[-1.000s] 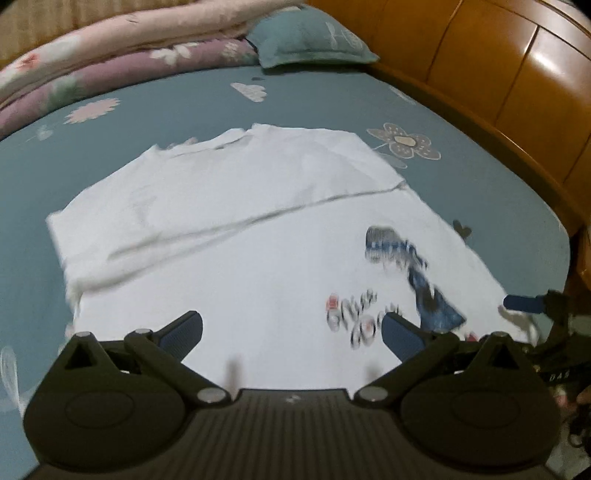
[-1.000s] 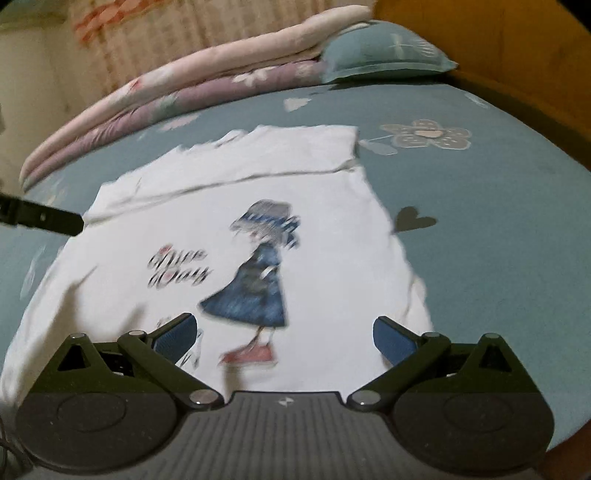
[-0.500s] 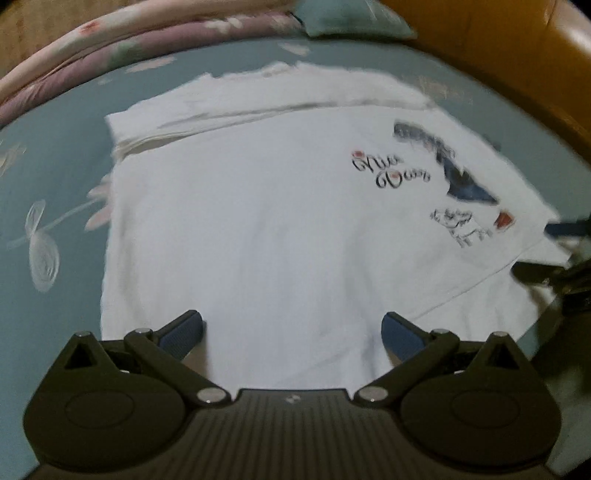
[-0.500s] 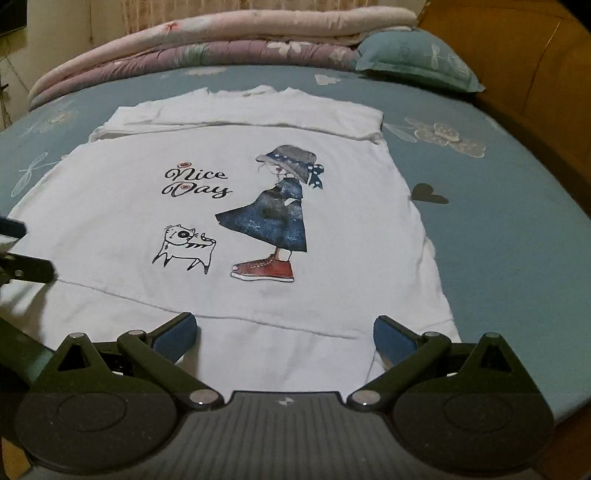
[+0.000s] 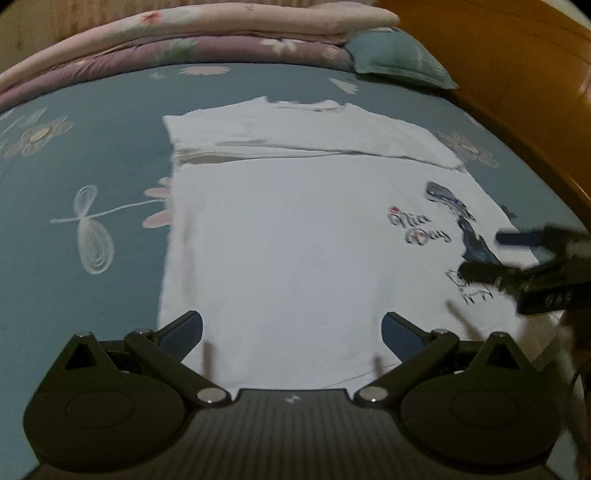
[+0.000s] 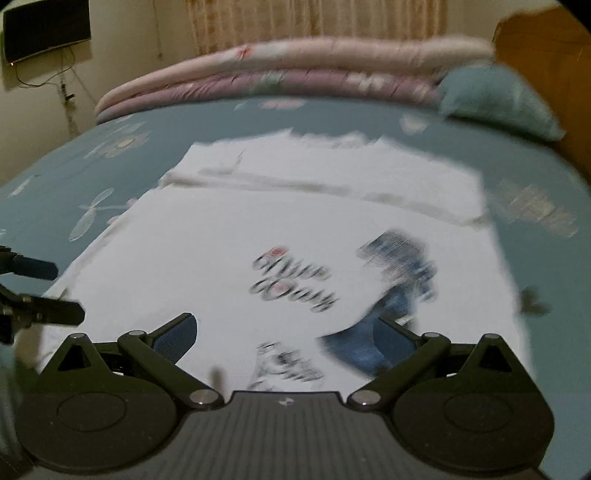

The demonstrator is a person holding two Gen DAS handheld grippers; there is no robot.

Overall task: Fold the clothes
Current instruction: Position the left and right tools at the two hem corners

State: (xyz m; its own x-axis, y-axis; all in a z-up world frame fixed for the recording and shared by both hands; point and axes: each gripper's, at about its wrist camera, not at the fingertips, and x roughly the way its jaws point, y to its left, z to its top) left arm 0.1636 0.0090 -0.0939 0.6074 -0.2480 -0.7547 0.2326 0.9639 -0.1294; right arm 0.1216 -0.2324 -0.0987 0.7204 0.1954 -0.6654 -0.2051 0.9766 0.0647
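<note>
Bed (image 5: 92, 302), teal flowered sheet, carries everything. Folded quilts (image 5: 207, 33) and teal pillow (image 5: 395, 55) along far edge. White T-shirt (image 5: 295, 251) lies flat mid-bed, print up, sleeves folded across top. We see left claw (image 5: 291, 328) spread wide over near hem, holding nothing. Right claw (image 6: 284, 332) likewise wide open, empty, over print (image 6: 391, 291); right view blurred.

A white T-shirt (image 6: 229, 258) lies flat on the teal bedsheet (image 6: 546, 266), its blue print blurred. The right gripper (image 6: 284, 336) hangs over the shirt's near hem, jaws spread wide. The left gripper (image 6: 55, 291) enters beside the shirt's left edge.
</note>
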